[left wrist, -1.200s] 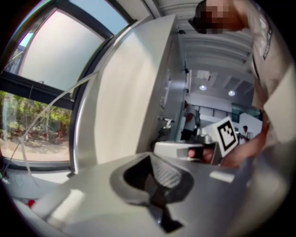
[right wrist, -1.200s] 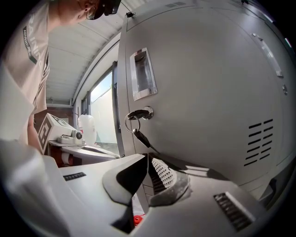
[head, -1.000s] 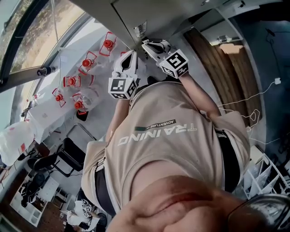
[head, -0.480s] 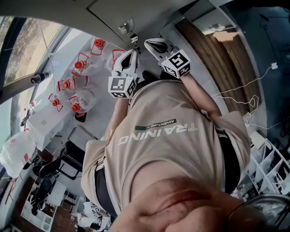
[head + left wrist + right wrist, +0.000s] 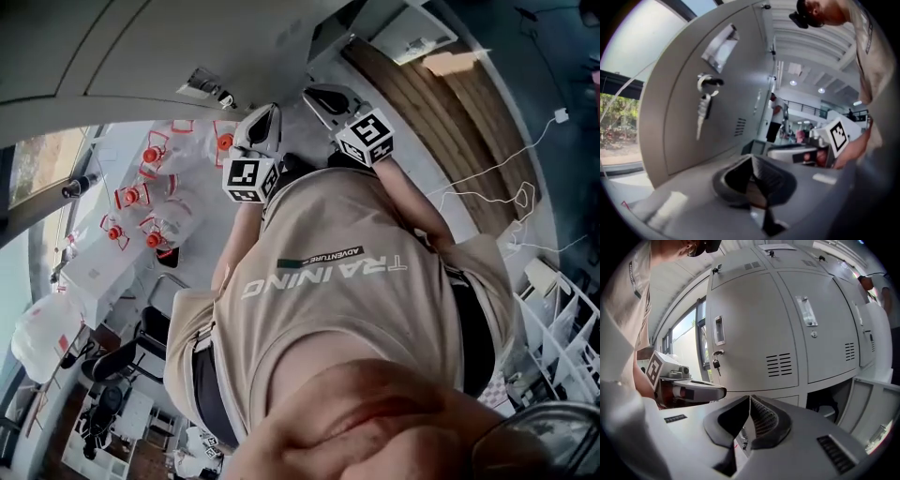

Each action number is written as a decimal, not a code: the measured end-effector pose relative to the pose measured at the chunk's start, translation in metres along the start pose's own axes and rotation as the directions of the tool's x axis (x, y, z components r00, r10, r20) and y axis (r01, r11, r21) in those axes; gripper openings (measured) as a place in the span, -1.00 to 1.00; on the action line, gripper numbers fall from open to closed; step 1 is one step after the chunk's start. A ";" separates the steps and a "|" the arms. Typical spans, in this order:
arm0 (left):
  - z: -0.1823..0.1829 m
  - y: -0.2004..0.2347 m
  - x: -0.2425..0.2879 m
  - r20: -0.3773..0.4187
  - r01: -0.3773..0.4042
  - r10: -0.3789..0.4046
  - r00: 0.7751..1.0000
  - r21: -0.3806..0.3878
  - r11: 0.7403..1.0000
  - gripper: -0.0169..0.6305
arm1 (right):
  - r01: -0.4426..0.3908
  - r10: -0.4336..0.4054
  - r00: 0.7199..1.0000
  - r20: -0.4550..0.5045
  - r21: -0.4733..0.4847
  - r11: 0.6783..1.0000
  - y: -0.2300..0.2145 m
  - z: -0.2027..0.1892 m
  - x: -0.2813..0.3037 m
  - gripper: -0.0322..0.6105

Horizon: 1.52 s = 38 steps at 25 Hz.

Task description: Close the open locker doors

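Person stands facing a grey bank of lockers (image 5: 754,333), one tool in each hand. Left tongs (image 5: 751,161) clenched, tips meeting, nothing between them. Right tongs (image 5: 749,401) likewise pressed together and empty. Both are held up in front of the chest, side by side, touching no door.

Upper doors in the right gripper view sit flush. One has a key (image 5: 716,364) hanging from its lock, and likely the same key shows close up in the left gripper view. Low on the right a dark compartment (image 5: 829,404) gapes. Its open door (image 5: 877,411) stands swung out beside it, well apart from both tongs.

Handling, as I judge it: thin painted sheet metal — light, stiff, free on its hinges, with a smooth face a pinch would slip on. No need to grasp. Closed tips make a fair pusher; press on the flat of the panel toward the free edge, away from the hinge, and follow through until it seats. Which edge carries the hinge I cannot tell from here. A hard shove may bounce it back — a slow, steady one looks safer. Keep clear of the dangling key.
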<state>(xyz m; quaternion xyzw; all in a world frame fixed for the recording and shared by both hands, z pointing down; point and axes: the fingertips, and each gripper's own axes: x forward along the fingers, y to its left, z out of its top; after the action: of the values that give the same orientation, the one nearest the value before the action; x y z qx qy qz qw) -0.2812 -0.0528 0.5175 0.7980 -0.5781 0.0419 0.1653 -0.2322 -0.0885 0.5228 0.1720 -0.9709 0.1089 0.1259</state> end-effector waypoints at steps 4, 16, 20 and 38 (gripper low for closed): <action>0.010 -0.032 0.030 0.000 0.018 -0.018 1.000 0.024 1.000 -0.95 | 0.030 -0.030 0.999 0.023 0.011 0.999 -0.036 -0.001 -0.034 -0.85; 0.030 -0.119 0.132 -0.012 0.070 -0.069 0.998 0.102 0.992 -0.95 | 0.175 -0.175 0.984 0.039 0.000 0.985 -0.153 -0.024 -0.139 -0.85; 0.022 -0.138 0.162 -0.044 0.085 -0.081 0.996 0.113 0.990 -0.95 | 0.175 -0.175 0.983 0.049 0.006 0.985 -0.176 -0.036 -0.154 -0.85; 0.002 -0.192 0.279 -0.181 0.311 -0.290 0.940 0.104 0.945 -0.95 | 0.338 -0.340 0.940 0.000 0.126 0.933 -0.268 -0.065 -0.203 -0.85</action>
<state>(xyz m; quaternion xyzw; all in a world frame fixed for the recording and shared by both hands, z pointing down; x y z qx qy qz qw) -0.0104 -0.2540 0.5467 0.8799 -0.4299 0.1190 0.1638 0.0626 -0.2553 0.5719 0.3454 -0.9194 0.1437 0.1215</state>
